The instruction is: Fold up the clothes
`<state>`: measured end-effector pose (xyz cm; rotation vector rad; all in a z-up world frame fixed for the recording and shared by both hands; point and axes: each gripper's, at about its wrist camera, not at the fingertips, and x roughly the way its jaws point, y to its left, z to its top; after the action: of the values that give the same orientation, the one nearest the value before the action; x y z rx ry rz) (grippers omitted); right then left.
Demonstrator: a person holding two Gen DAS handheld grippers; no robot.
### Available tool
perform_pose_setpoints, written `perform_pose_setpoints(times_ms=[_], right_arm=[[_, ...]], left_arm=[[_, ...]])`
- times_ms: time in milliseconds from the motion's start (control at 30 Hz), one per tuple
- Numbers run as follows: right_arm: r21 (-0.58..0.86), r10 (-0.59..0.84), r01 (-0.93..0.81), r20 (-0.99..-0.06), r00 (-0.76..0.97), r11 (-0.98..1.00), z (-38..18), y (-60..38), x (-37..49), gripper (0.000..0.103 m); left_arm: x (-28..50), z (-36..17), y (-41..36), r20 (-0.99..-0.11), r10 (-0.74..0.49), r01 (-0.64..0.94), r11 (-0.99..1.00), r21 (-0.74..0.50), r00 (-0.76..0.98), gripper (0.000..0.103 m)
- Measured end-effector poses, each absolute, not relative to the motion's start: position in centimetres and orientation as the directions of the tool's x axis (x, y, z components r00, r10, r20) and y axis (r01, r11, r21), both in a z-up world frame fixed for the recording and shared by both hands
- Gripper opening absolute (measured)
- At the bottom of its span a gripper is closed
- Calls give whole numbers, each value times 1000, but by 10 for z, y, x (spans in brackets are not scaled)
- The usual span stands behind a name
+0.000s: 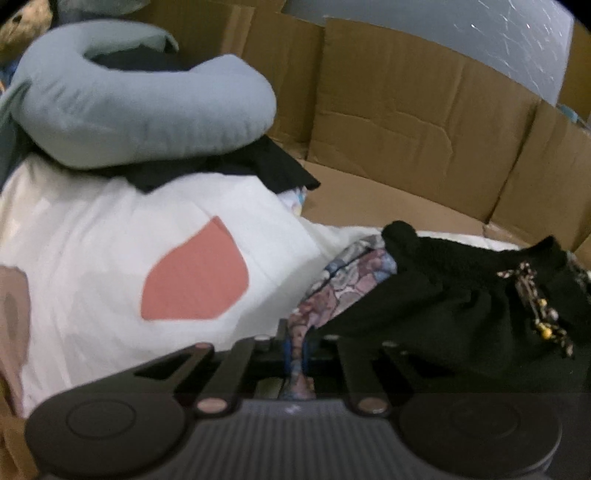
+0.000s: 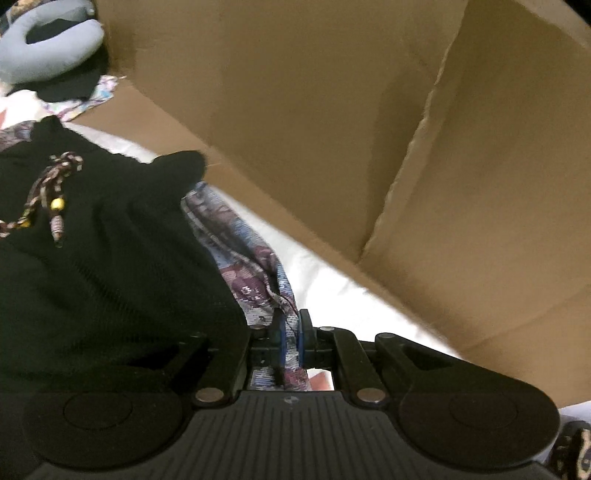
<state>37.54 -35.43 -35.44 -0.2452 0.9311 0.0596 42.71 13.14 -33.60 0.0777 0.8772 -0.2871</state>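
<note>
A garment with a black smocked waistband (image 1: pixel 461 295) and a purple-blue patterned fabric (image 1: pixel 351 269) lies across white bedding. A beaded drawstring (image 1: pixel 535 310) hangs on the black part. My left gripper (image 1: pixel 295 354) is shut on the patterned fabric at the garment's left edge. In the right wrist view the same black waistband (image 2: pixel 110 258) with its drawstring (image 2: pixel 51 192) fills the left. My right gripper (image 2: pixel 290 339) is shut on the patterned fabric (image 2: pixel 251 266) at the garment's right edge.
A white pillow with pink shapes (image 1: pixel 147 258) lies left, with a grey-blue neck pillow (image 1: pixel 147 110) and dark cloth on it. Cardboard walls (image 1: pixel 424 122) stand behind and also fill the right wrist view (image 2: pixel 369 129). A teddy bear (image 1: pixel 22 26) sits far left.
</note>
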Motion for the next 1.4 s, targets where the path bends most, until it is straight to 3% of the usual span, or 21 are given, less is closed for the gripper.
perform_pose_setpoints(times_ms=[100, 200, 267, 300, 367, 433, 900, 1400], right_arm=[[-252, -102, -165, -787, 608, 954, -359, -347, 375, 3], [-273, -119, -173, -792, 598, 946, -365, -341, 378, 6], [-233, -99, -150, -795, 599, 961, -361, -346, 380, 13], [-208, -88, -134, -796, 598, 969, -357, -351, 380, 26], [-151, -64, -93, -793, 606, 984, -346, -362, 376, 38], [-110, -46, -67, -786, 616, 992, -335, -372, 366, 40], [75, 20, 75, -827, 563, 994, -309, -419, 280, 40], [75, -31, 170, -835, 550, 982, -329, -420, 204, 40]], left_arm=[[431, -343, 131, -782, -200, 293, 956, -24, 590, 7], [435, -351, 132, -804, -206, 269, 961, -60, 558, 14], [433, -350, 132, -803, -211, 255, 964, -75, 558, 20], [432, -349, 132, -802, -213, 249, 965, -83, 558, 28], [425, -345, 132, -800, -211, 254, 964, -75, 562, 45], [418, -341, 132, -798, -209, 260, 963, -68, 565, 54], [334, -299, 190, -776, -206, 127, 978, -163, 597, 54], [255, -299, 215, -787, -143, 71, 989, -126, 599, 47]])
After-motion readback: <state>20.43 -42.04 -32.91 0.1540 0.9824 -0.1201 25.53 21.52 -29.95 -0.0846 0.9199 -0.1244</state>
